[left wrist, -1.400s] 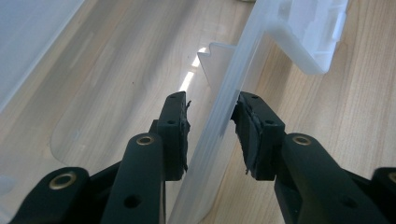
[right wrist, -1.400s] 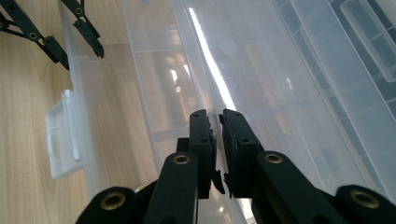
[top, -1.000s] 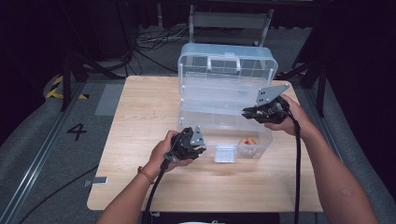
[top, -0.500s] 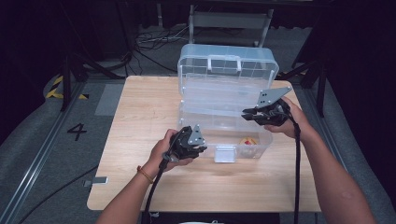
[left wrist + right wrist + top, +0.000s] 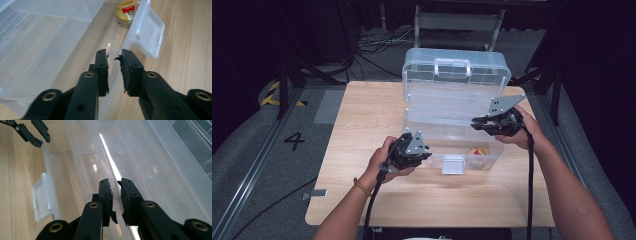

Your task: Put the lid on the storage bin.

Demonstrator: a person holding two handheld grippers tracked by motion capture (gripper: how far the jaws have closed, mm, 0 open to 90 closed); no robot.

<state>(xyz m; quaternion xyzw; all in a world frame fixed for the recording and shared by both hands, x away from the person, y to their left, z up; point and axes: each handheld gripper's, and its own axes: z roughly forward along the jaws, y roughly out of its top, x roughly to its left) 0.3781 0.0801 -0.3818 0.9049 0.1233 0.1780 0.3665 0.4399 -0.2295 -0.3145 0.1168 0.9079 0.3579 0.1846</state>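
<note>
Small tin (image 5: 127, 12) cut off by clear box (image 5: 50, 45)

The box (image 5: 452, 107) is a clear plastic case with its lid (image 5: 455, 75) open and standing upright at the back. The lid has a moulded handle (image 5: 452, 66) at its top edge and ribbed dividers behind its clear face. The base sits on a wooden table (image 5: 362, 120), toward the far right part of the top. A translucent latch (image 5: 453, 164) hangs from the middle of the front wall, flipped outward. Inside the base, by the front wall just right of the latch, lies 1 round tin (image 5: 127, 12) with a gold rim and a red label, flat on the floor, lid side up.
</note>
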